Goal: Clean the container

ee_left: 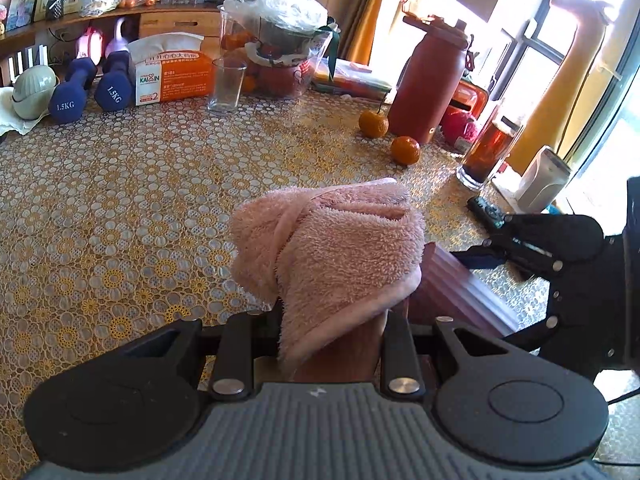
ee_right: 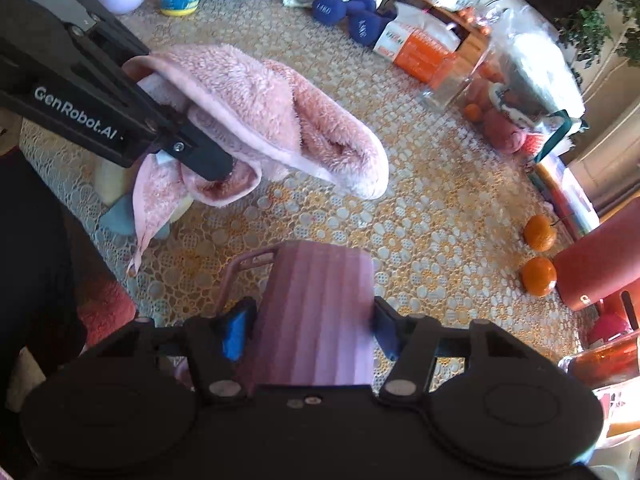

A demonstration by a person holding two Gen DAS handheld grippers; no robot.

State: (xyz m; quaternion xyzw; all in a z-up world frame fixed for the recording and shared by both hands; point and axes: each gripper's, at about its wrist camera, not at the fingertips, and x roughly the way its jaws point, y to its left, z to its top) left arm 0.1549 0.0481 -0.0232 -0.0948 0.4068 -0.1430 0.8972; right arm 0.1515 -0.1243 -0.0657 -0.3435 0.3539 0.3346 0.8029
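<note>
Left claw (ee_left: 332, 316) gripping fluffy pink terry cloth (ee_left: 332, 248); right claw (ee_right: 308, 328) clamping ribbed mauve plastic cup (ee_right: 316, 312). Risk: drooping cloth slipping free during wiping.

my view takes in a table (ee_left: 120, 200) covered with a yellow-and-white floral lace cloth; behind it a wooden shelf unit (ee_left: 160, 16) runs along the wall; orange-brown curtains (ee_left: 368, 4) hang beside a dark-framed window (ee_left: 560, 40); strong daylight enters there, washing out the panes and the table's far right edge.
</note>
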